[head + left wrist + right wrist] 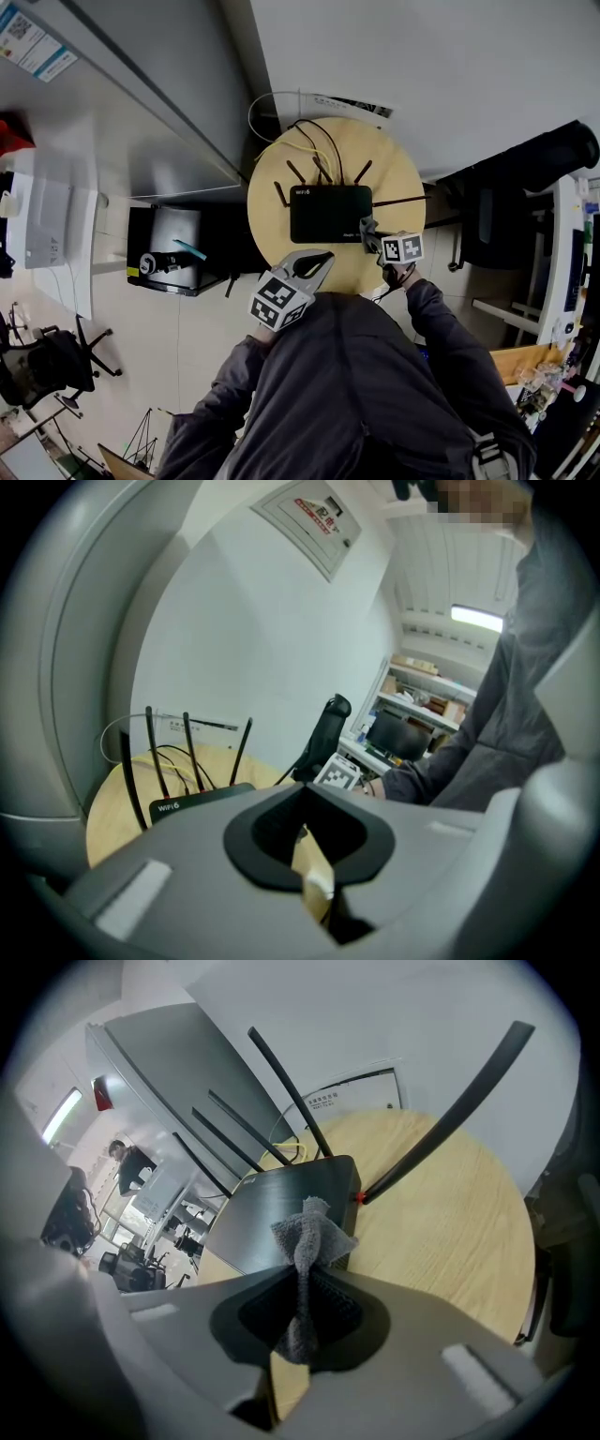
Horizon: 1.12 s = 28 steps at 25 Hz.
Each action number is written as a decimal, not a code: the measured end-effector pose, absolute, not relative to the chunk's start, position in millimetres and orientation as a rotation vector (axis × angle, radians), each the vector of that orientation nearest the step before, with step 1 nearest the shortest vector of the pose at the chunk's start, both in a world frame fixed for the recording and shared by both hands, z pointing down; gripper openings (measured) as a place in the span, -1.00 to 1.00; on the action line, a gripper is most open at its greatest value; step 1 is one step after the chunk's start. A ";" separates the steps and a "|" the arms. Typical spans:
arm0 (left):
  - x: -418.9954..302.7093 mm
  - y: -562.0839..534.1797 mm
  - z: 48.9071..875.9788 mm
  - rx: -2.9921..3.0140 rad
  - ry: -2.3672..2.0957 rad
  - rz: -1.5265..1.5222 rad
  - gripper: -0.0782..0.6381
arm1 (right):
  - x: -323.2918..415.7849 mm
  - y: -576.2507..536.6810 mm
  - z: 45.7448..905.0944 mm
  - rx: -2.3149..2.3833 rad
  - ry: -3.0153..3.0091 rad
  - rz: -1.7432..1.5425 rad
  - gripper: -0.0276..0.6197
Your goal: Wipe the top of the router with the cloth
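As the right tool [298, 1309] pinches the cloth [310, 1239] by the router [330, 213] corner, left tool [315, 266] closed, empty; wiping likely starting, next press down, sweep across top.

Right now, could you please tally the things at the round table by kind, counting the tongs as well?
router: 1
grey cloth: 1
round wooden table: 1
tongs: 2, the left tongs shut and empty, the right tongs shut on the grey cloth
Total: 5
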<state>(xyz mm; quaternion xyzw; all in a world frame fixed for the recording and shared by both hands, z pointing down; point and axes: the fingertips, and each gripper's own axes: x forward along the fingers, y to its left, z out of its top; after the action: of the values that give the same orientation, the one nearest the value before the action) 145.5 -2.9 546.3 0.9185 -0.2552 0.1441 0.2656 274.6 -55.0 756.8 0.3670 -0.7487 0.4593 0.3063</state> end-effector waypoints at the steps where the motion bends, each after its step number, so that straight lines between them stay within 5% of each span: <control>1: 142.8 -2.5 546.0 2.480 -0.692 0.389 -0.78 | 274.9 -55.3 757.0 0.978 -1.977 1.215 -0.83; 8: 109.8 5.6 542.3 2.490 -0.695 0.388 -0.78 | 255.8 -63.2 748.5 1.083 -1.945 1.283 -0.83; 19: 12.8 22.0 539.0 2.498 -0.703 0.416 -0.78 | 86.4 -17.5 756.9 0.858 -2.028 1.229 -0.83; 28: -56.9 33.8 545.2 2.466 -0.748 0.457 -0.78 | 42.3 -5.7 791.2 0.896 -1.943 1.315 -0.83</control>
<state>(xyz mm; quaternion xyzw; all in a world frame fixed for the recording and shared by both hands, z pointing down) -56.9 33.8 545.2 0.9100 -0.2762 0.1685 0.2593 42.3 -5.7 791.2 0.3392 -0.7357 0.4977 0.3099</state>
